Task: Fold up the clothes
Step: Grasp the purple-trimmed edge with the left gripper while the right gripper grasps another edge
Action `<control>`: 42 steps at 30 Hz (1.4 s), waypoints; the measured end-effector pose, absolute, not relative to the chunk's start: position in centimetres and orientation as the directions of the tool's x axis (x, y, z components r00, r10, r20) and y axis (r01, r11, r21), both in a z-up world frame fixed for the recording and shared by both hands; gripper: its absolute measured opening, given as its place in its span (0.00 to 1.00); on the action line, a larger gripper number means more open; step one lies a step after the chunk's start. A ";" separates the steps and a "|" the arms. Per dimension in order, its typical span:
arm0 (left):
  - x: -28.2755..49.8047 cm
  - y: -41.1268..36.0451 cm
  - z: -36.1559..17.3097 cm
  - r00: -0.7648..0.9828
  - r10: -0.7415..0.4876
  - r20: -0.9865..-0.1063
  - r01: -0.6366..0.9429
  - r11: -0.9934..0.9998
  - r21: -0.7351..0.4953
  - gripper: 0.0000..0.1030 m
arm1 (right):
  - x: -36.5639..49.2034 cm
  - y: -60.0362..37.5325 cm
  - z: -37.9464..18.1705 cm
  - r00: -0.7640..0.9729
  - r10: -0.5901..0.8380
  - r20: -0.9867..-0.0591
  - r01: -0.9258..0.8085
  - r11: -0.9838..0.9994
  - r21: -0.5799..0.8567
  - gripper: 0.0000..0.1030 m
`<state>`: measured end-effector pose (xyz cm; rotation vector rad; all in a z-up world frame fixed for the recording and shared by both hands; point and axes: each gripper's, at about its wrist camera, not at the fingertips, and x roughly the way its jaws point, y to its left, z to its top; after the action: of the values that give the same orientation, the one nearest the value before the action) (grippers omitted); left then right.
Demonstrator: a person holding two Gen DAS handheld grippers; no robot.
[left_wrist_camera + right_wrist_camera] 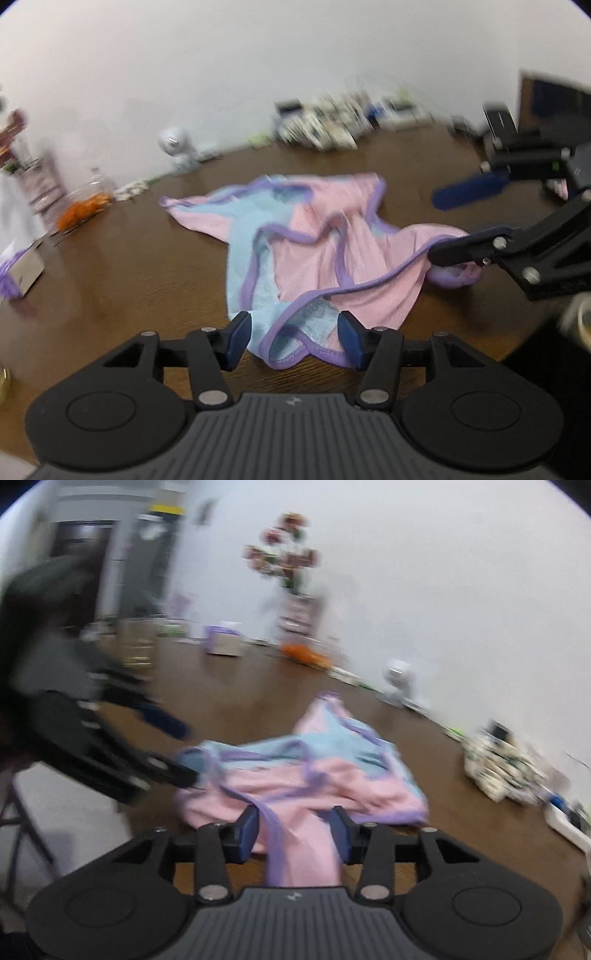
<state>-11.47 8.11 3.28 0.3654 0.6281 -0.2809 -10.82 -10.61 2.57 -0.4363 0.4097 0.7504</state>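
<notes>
**Both tongs parted, garment slack between the pads**

Left gripper (293,338): jaws apart, blue pads standing on either side of the near hem of the garment (314,251). The purple-bound edge loops between them, and the pads do not press on it. No grip visible.

Right gripper (293,830): jaws likewise apart. A pink fold with purple binding runs between the pads and down toward the camera body; the right pad looks just beside the cloth, but blur prevents telling whether it touches. From the left wrist view, the right gripper comes in from 3 o'clock, its lower finger lying on the garment's corner and its upper blue pad raised clear above the table (129,266).

Garment: pink and light blue panels, purple trim, rumpled and lying on the dark wood table at centre frame, with one lobe reaching toward 10 o'clock and another toward 3 o'clock in the left view.

Surroundings (all blurred): small white camera-like gadget (173,142) at 11 o'clock by the wall; orange items (83,210) at 9 o'clock; patterned bundle (498,771) at 3 o'clock in the right view; vase of pink flowers (290,568) at 12 o'clock.
</notes>
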 end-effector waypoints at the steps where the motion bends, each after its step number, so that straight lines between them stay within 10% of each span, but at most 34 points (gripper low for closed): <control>1: -10.9 8.1 3.3 0.766 -0.151 -0.625 0.385 0.886 0.257 0.52 | -10.5 -10.2 2.2 0.646 0.563 -0.516 -0.737 0.637 -0.228 0.41; 5: -9.2 8.3 3.0 0.727 -0.173 -0.664 0.462 0.839 0.287 0.46 | -9.1 -8.9 0.8 0.585 0.560 -0.587 -0.772 0.605 -0.193 0.31; 8: -8.9 8.2 2.5 0.714 -0.155 -0.683 0.466 0.833 0.297 0.06 | -8.5 -8.6 0.2 0.574 0.553 -0.604 -0.765 0.624 -0.155 0.02; 13: -11.0 8.2 4.6 0.829 -0.131 -0.544 0.326 0.904 0.278 0.04 | -9.6 -9.4 2.6 0.794 0.458 -0.400 -0.579 0.770 -0.269 0.01; 16: -11.4 7.1 4.8 0.830 -0.155 -0.536 0.349 0.893 0.284 0.10 | -10.2 -10.2 4.6 0.843 0.459 -0.280 -0.529 0.801 -0.281 0.01; 18: -11.6 6.1 4.5 0.859 -0.120 -0.498 0.329 0.875 0.357 0.54 | -10.9 -10.4 5.1 0.834 0.496 -0.243 -0.551 0.777 -0.305 0.01; 19: -11.6 5.6 4.3 0.871 -0.107 -0.480 0.321 0.863 0.389 0.60 | -11.2 -10.3 5.0 0.824 0.513 -0.240 -0.566 0.760 -0.319 0.01; 34: -8.0 6.1 3.4 0.724 -0.198 -0.660 0.560 0.728 0.396 0.64 | -6.1 -12.7 -0.1 0.585 0.568 -0.579 -0.699 0.715 -0.006 0.22; 37: -7.2 6.3 2.8 0.724 -0.192 -0.663 0.550 0.739 0.388 0.64 | -6.4 -12.2 -0.6 0.612 0.540 -0.577 -0.704 0.705 -0.086 0.05; 42: -6.8 5.4 2.4 0.714 -0.213 -0.666 0.564 0.739 0.368 0.64 | -10.4 -12.4 2.7 0.708 0.602 -0.369 -0.699 0.672 -0.246 0.05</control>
<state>-6.78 5.45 2.38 0.5955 0.6390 -0.4597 -10.36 -12.35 2.68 -0.3869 0.2671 0.7423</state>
